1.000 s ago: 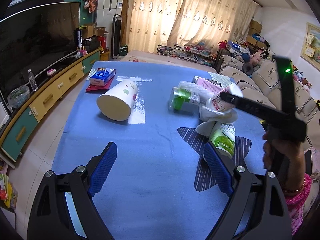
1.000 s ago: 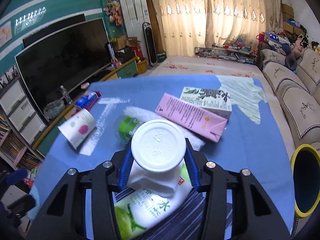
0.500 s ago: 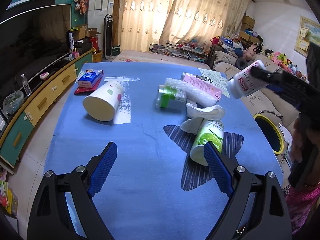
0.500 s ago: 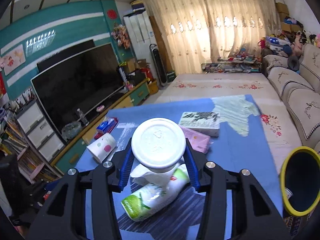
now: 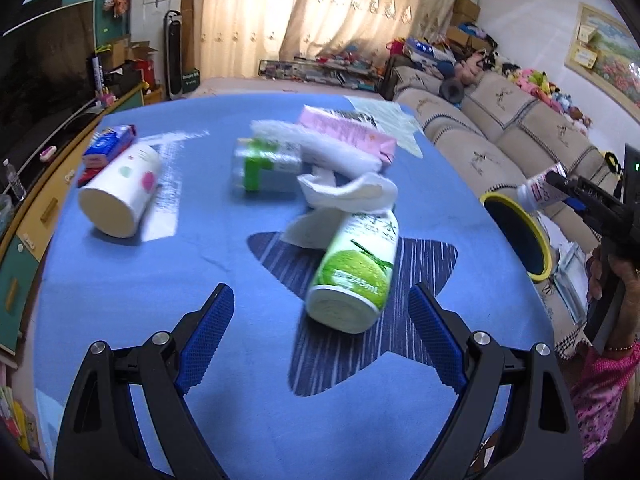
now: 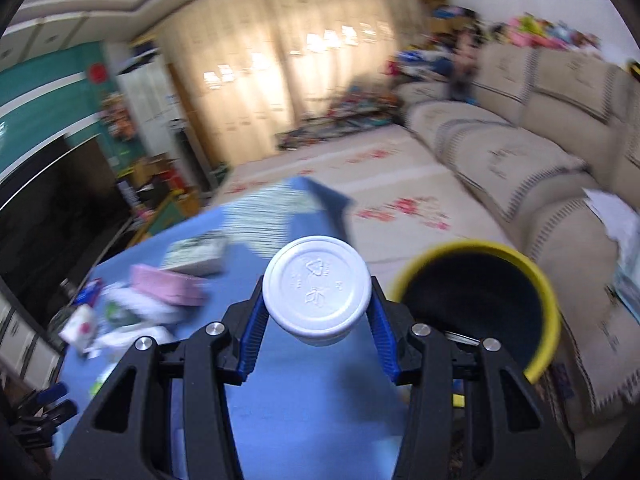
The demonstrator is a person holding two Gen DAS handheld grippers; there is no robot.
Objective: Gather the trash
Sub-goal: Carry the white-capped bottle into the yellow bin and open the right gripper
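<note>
On the blue table (image 5: 120,280), at the left, a paper cup (image 5: 120,196) lay on its side with its base toward the camera, and a small blue packet (image 5: 110,142) sat just behind it near the far-left edge. Toward the middle lay a clear bottle with a green label (image 5: 262,164), blurred, with a white rolled cloth (image 5: 316,146) and a pink carton (image 5: 348,134) lying behind and partly over it. A crumpled white tissue (image 5: 348,192) rested against the upper end of a green-and-white drink can (image 5: 356,272), which lay tipped on a dark striped star patch (image 5: 424,264). The left gripper (image 5: 320,328) stood wide, nothing between its blue pads, just short of the can's near end. To the right, beyond the table edge, stood a yellow-rimmed bin (image 5: 516,236) beside a beige sofa (image 5: 500,136). At far right a hand (image 5: 616,288) in a pink sleeve carried the right gripper (image 6: 316,320), its pads pressed on either side of a small white bottle (image 6: 316,292). The bottle was held in the air, base forward, near the bin's rim (image 6: 548,300) in the right wrist view, which was heavily blurred.
</note>
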